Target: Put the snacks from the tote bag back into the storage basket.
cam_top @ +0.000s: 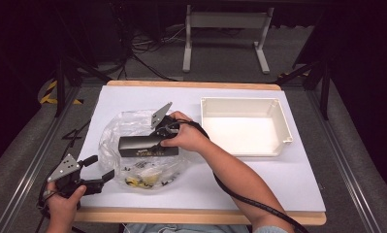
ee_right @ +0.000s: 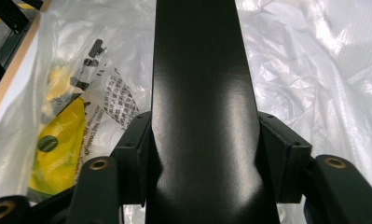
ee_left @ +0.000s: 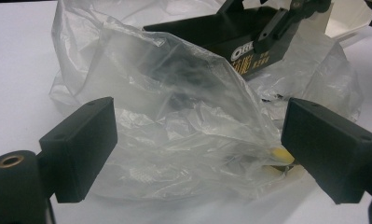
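Note:
A long black box [cam_top: 140, 145] lies over a crumpled clear plastic bag [cam_top: 133, 124] on the white table cover. My right gripper [cam_top: 163, 138] is shut on the box's right end; in the right gripper view the box [ee_right: 200, 70] is clamped between both jaws of that gripper [ee_right: 202, 158]. My left gripper [cam_top: 99, 169] stands open at the bag's lower left edge. In the left gripper view its jaws [ee_left: 197, 149] straddle a fold of the bag [ee_left: 174, 116] without closing on it. Yellow packets [ee_right: 62, 135] lie inside the bag.
A white empty tray [cam_top: 283, 116] stands to the right of the bag. The table's wooden front edge [cam_top: 181, 216] runs close behind my left hand. The right gripper's black cable [cam_top: 239, 194] trails along the forearm.

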Tool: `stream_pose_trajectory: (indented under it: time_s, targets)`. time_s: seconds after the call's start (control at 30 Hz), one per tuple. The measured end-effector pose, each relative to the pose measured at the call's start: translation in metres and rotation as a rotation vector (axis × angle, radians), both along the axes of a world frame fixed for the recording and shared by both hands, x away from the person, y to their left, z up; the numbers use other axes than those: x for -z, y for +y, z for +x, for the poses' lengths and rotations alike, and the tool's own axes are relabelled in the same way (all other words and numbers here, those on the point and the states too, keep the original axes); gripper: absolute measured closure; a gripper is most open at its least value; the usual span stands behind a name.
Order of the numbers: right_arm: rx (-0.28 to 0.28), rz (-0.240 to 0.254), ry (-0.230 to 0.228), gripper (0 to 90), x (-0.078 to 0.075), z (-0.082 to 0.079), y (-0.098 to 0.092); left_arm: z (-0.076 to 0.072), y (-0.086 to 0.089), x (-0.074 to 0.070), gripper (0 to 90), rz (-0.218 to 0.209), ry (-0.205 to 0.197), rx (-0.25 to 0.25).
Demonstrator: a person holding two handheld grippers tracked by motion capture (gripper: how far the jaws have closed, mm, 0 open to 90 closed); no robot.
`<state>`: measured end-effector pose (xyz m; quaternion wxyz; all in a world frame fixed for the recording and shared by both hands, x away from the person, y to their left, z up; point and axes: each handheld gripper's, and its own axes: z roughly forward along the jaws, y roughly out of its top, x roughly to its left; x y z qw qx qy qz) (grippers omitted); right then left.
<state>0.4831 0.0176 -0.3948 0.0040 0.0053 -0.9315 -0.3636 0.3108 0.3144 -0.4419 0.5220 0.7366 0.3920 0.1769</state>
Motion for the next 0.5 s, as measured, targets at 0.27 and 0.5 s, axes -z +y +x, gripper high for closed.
stream_pose_trajectory:
  time_s: [0.27,0.5]
  targets:
    - [0.004,-0.004,-0.009,43.5,-0.014,0.000,-0.002,0.000,0.000,0.000,11.4,-0.003,0.000,-0.001]
    - [0.002,-0.005,-0.016,43.5,-0.029,-0.001,-0.003,0.000,0.000,0.001,11.4,-0.003,0.000,-0.002]
